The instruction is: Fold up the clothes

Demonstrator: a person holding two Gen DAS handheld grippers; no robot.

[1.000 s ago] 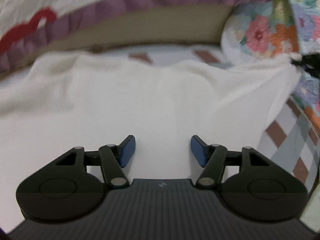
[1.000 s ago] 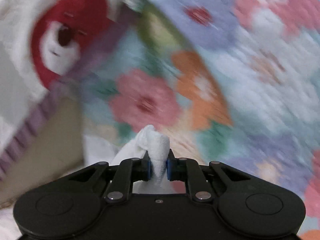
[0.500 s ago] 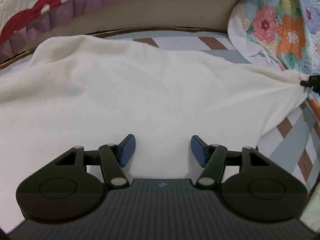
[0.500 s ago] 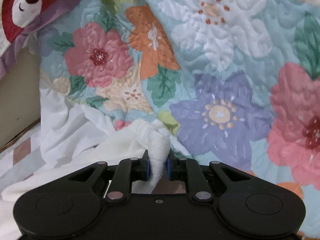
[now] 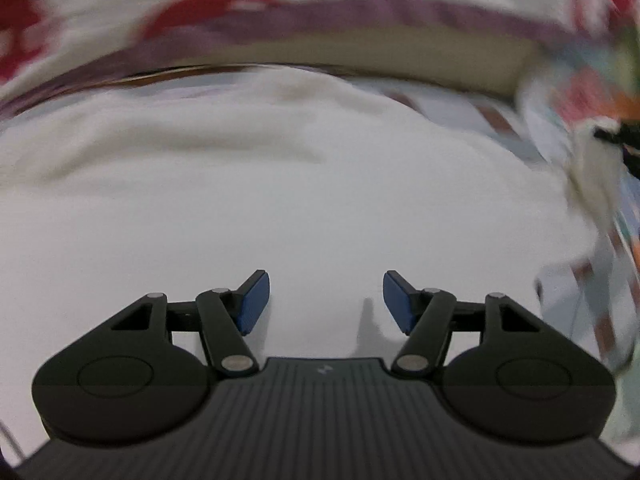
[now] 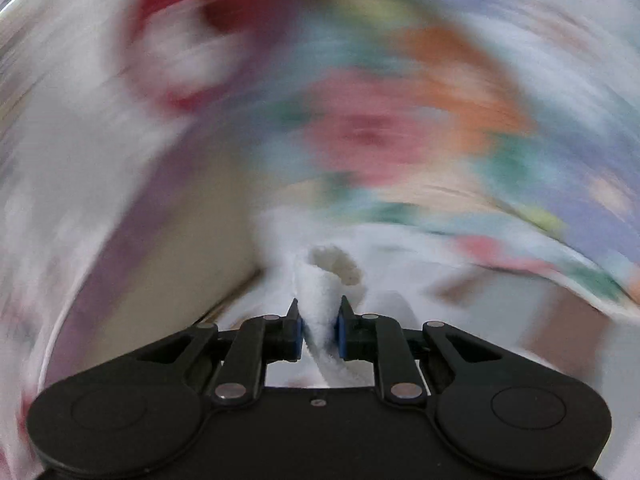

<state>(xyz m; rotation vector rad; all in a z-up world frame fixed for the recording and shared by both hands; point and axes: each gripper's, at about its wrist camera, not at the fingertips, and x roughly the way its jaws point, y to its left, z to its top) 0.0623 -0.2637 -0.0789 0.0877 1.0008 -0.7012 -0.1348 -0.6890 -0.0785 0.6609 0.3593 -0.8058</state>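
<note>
White fleece garment: soft, napped cream cloth, spread wide under the left gripper, rumpled into low rolls along its far edge; its right corner rose toward the other tool.
Quilt with red figures: stitched white fabric with a purple ruffled border, running above a tan strip across the top of the left wrist view.
Checked sheet: grey and brown squares, showing beyond the garment at the right.
Floral quilt: padded, pink, orange and violet blooms on pale blue, filling the right wrist view.
Change from half a second before: both views had gone from sharp to streaked with blur; the garment's far edge had bunched higher in the left view, and the red bear patch had swung back into the upper left of the right view.
Left gripper: blue-padded jaws spread wide, nothing between them, poised over the garment's flat middle; contact with the cloth could not be judged.
Right gripper: jaws closed to a narrow gap, clamped on a rolled fold of the garment's corner, which stood up between the pads and curled over at its top.
</note>
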